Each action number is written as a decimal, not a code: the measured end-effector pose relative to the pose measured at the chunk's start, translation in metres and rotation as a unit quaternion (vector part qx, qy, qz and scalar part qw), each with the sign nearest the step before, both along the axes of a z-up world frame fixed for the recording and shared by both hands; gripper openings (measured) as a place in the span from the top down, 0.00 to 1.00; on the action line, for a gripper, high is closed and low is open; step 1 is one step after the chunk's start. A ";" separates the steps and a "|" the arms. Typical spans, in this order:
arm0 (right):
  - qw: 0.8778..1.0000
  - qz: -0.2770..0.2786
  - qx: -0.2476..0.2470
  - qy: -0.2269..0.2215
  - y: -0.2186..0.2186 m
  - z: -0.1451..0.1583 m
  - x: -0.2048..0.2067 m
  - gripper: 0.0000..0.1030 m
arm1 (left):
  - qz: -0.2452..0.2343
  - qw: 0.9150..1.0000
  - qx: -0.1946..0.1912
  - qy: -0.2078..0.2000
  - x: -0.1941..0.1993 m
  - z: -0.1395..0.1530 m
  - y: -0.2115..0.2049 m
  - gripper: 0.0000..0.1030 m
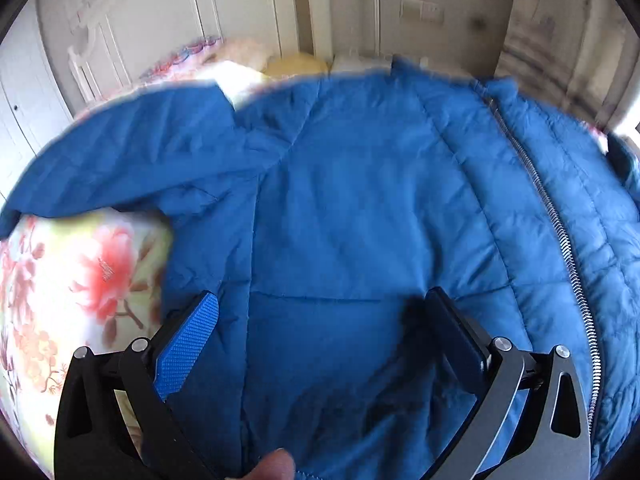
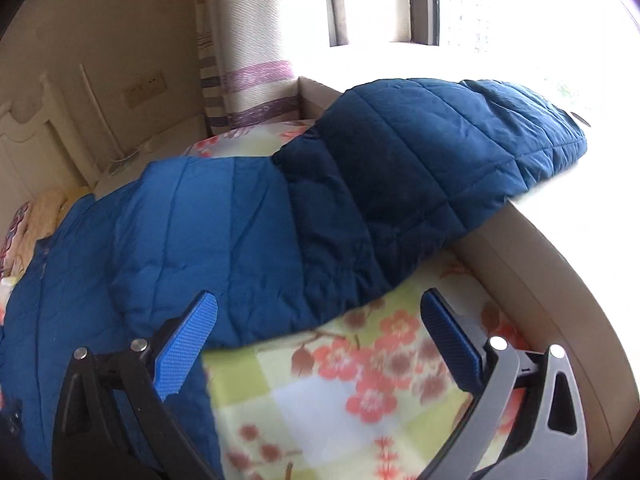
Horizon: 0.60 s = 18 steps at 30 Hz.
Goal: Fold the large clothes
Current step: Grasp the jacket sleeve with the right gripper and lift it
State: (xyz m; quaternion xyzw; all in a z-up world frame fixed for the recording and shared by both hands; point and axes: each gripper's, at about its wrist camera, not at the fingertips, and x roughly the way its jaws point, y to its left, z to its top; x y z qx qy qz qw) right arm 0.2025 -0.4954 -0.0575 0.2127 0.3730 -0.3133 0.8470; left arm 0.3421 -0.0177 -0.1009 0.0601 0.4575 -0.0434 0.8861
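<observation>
The blue quilted jacket (image 1: 360, 208) lies spread front-up across the bed, filling the middle of the left wrist view, its zipper (image 1: 552, 216) running down the right side of the frame and one sleeve (image 1: 132, 160) reaching out toward the upper left. Laid flat and open like this, it looks ready for a first fold rather than partway through one. The left gripper (image 1: 320, 340) hovers over the jacket's lower body at the bottom of the frame, its jaws wide apart with nothing between them (a fingertip (image 1: 276, 464) shows at the bottom edge). In the right wrist view the other sleeve (image 2: 440, 160) stretches toward the upper right, its far end resting on the pale ledge (image 2: 540, 264) beside the bed. The right gripper (image 2: 320, 336) sits at the bottom centre, jaws likewise spread and empty, above the sleeve's near edge, probably placed to take that sleeve and bring it inward.

The floral bedsheet (image 2: 360, 392) is soft, so fabric should pinch easily. Around it: a white headboard (image 1: 92, 64), a striped curtain (image 2: 248, 80), a bright window (image 2: 480, 0).
</observation>
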 end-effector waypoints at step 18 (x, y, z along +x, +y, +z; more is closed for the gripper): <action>0.953 0.239 -0.105 -0.156 0.149 0.073 0.043 0.92 | 0.007 0.999 -0.035 0.016 0.012 0.000 0.007 0.04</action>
